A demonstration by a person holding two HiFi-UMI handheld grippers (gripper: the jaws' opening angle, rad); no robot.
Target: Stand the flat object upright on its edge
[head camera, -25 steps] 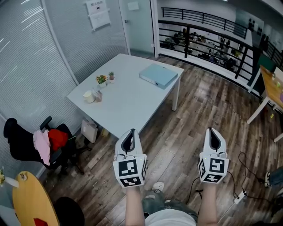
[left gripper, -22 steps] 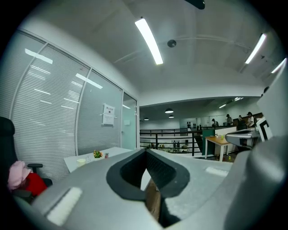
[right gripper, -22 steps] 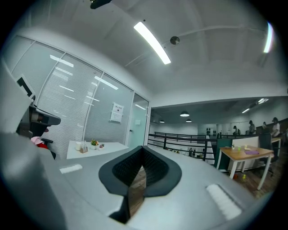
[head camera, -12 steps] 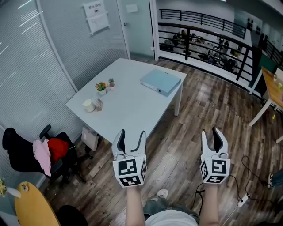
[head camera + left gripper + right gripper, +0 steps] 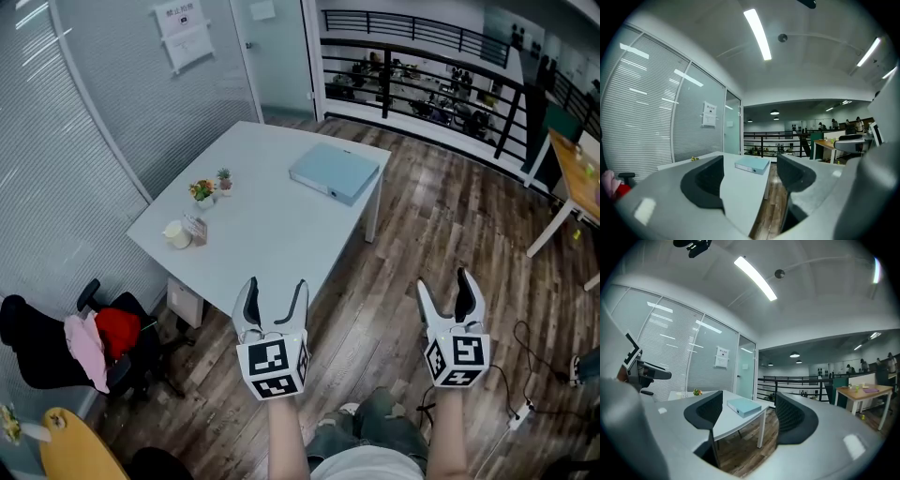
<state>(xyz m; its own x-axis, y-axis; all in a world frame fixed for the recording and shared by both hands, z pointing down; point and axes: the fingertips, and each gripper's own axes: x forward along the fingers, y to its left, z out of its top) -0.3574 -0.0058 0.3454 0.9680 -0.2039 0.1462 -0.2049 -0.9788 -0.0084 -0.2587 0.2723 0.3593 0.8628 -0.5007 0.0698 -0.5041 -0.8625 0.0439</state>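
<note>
Distance is what the coming move turns on. The blue binder (image 5: pixel 335 172) lies flat at the far right corner of the white bench (image 5: pixel 262 225), well apart from both tongs. Your left tongs (image 5: pixel 272 286) and right tongs (image 5: pixel 451 281) are both released, jaws spread with nothing between them. They are held low over the wood floor (image 5: pixel 394 272), short of the bench's near edge.

The binder sits ahead, between the 2 tongs, and looks somewhat nearer your left. Its long axis runs across you on a slant, with the right end a little nearer and 1 long edge facing you. You would probably have to step in first, then take that near long edge and tip the binder up onto the far one.
</note>
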